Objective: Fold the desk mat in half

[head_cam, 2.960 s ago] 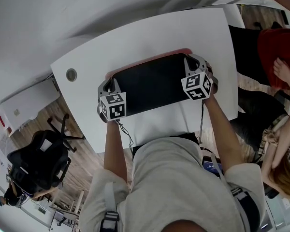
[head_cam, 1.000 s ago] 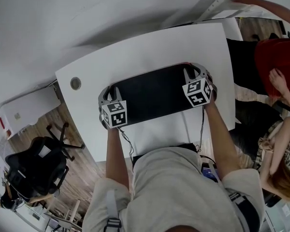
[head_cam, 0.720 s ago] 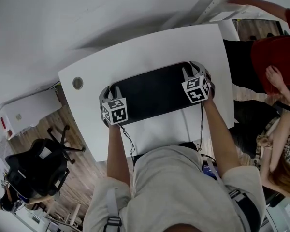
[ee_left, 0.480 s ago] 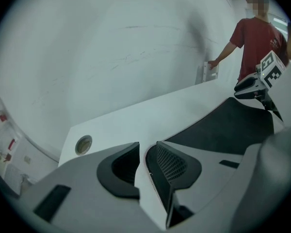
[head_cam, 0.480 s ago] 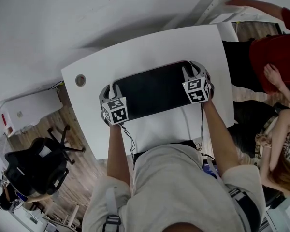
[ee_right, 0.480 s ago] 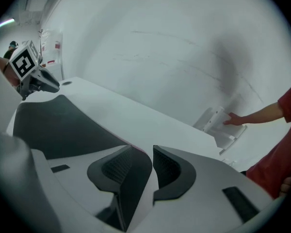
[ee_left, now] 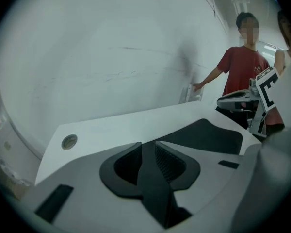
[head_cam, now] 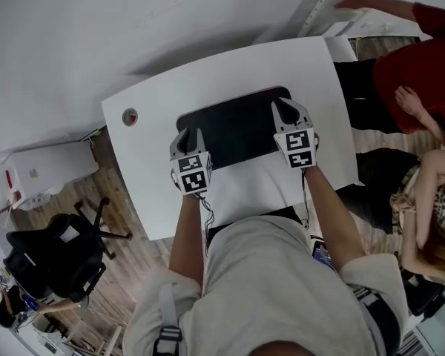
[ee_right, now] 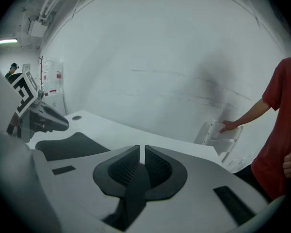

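Note:
The black desk mat (head_cam: 233,128) lies on the white table (head_cam: 208,76), with a red rim showing along its far edge. My left gripper (head_cam: 189,138) is at the mat's near left corner and my right gripper (head_cam: 285,110) at its near right corner. In the left gripper view, a dark fold of mat runs between the jaws of the left gripper (ee_left: 148,148), which have just been closing on it. The right gripper (ee_right: 141,152) has also just been closing, its jaws almost together on a thin dark strip of mat. The rest of the mat (ee_left: 208,136) (ee_right: 68,147) lies flat.
A round cable hole (head_cam: 130,116) sits in the table's left far corner. A person in red (head_cam: 411,58) stands to the right, one hand on a white rack (head_cam: 319,13) by the wall. A black office chair (head_cam: 55,254) stands on the floor at the left.
Both grippers have come up off the table and drawn a little toward the person, each with mat between its jaws. The person in red has leaned further over.

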{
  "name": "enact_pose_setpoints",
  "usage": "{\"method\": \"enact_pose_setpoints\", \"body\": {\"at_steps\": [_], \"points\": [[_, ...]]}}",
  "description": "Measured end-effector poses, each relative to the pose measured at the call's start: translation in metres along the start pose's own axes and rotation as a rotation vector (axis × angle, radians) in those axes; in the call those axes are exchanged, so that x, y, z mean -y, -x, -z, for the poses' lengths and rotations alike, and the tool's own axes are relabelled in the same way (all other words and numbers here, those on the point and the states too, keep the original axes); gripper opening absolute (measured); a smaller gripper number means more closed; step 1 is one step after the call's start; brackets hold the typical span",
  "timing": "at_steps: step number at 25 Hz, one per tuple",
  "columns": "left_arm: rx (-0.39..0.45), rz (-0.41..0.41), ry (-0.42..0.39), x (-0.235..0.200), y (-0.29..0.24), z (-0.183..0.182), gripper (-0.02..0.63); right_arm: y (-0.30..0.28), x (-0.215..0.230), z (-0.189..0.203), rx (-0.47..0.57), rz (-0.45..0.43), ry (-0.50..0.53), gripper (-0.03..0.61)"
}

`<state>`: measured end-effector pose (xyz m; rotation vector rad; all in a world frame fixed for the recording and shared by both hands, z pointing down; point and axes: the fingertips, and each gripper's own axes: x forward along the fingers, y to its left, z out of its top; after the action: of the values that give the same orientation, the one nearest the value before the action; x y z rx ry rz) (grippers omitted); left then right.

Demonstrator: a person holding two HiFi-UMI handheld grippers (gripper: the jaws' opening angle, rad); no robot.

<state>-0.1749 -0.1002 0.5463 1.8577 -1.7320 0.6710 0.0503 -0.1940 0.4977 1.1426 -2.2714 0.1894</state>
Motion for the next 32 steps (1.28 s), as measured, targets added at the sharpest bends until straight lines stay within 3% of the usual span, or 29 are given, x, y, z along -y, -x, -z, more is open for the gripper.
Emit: {"method": "enact_pose_setpoints", "body": {"at_steps": [4,14,32], "points": [[0.076,0.046,-0.001,0.023,0.023,-0.014,0.032,0.029,-0.019,-0.02,0.069,-0.008,-0.011,0.057],[0.231,0.101,0.026,0.083,0.08,-0.04,0.012,0.096,-0.035,-0.037,0.187,-0.006,-0.024,0.043],[0.443,0.042,0.04,0.161,0.163,-0.068,0.012,0.199,-0.039,-0.063,0.389,-0.065,0.009,0.04]]}}
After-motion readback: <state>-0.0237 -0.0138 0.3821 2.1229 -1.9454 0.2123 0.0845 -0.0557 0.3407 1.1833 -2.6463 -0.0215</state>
